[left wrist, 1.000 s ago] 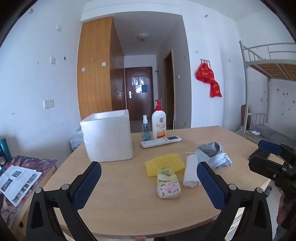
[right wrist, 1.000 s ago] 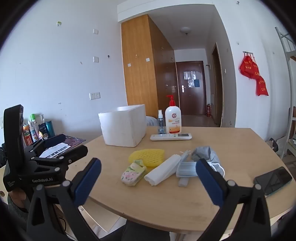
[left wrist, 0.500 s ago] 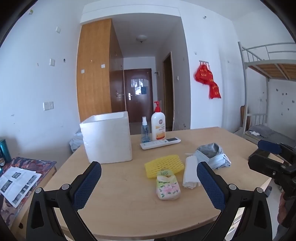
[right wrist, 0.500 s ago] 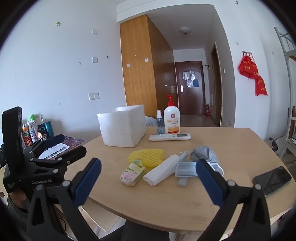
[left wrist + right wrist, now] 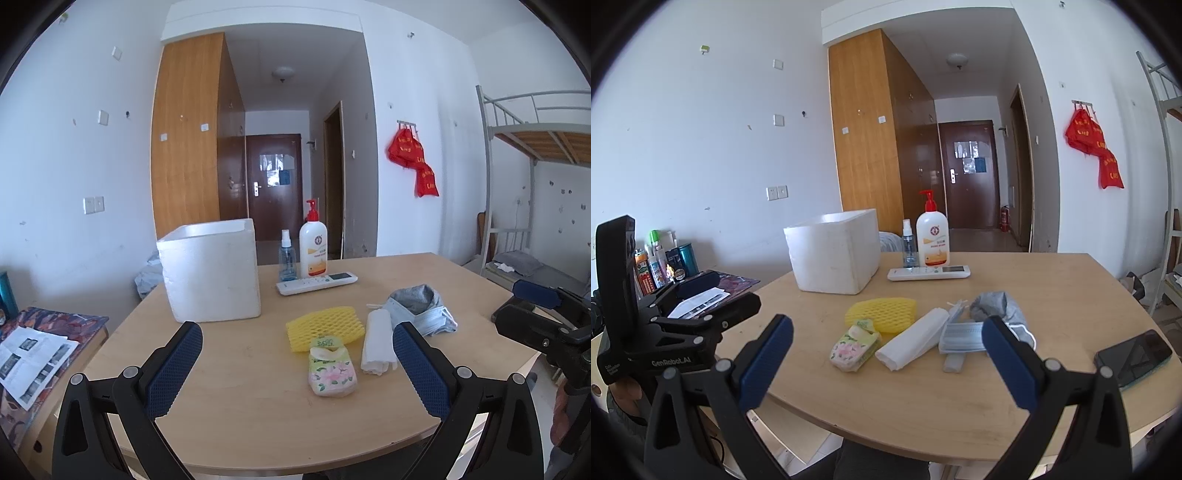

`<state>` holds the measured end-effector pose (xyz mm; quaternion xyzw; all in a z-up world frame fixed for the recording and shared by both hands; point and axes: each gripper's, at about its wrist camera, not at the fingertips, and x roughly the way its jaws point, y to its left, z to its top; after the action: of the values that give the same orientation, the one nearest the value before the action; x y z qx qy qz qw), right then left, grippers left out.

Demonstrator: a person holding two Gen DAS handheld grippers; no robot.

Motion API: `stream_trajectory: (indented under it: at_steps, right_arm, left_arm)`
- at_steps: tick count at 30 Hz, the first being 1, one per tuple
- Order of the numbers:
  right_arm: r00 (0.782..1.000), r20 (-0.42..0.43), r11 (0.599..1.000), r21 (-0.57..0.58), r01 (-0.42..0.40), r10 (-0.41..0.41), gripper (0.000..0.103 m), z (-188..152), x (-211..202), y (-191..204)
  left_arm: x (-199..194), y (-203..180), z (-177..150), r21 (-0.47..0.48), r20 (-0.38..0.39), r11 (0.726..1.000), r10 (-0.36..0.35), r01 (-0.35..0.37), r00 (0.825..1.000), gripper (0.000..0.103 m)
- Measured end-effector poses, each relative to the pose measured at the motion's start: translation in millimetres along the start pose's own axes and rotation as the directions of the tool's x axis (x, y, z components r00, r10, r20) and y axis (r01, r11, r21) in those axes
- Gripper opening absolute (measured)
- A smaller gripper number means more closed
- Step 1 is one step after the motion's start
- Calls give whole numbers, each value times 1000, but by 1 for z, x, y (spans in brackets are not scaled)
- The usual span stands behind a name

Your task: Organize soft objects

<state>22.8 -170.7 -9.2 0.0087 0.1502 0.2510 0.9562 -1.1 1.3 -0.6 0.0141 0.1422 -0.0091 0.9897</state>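
The desk [image 5: 229,369] is a pale wood top with a curved near edge; its near left part is bare, giving open room in front of both grippers. One white foam box [image 5: 210,271] stands upright at the back left, its open mouth up. Behind the soft things stand one pump bottle [image 5: 313,245] and one small spray bottle [image 5: 287,256], with one remote [image 5: 317,283] lying crosswise in front of them. One phone [image 5: 1133,355] lies near the desk's right edge.

Four soft things cluster right of centre: a grey cloth with face masks [image 5: 419,308] bunched at the right; a yellow foam net [image 5: 324,328] with its long axis across the desk; a white roll [image 5: 377,341] just beside the net, its long axis running front to back; a flowered tissue pack [image 5: 332,371] nearest, touching the net's front edge, also pointing front to back.

The left gripper [image 5: 297,363] and right gripper [image 5: 886,363] both hover before the near edge, fingers spread wide and holding nothing.
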Motion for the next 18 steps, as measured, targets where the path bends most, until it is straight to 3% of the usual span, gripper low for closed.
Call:
stream_trajectory:
  at_steps: [18]
  right_arm:
    - [1000,1,1000,6,-1,1,103,-1,2,-2]
  left_arm:
    - [-1,-2,0,8,0,1000,-5,5,1000,103]
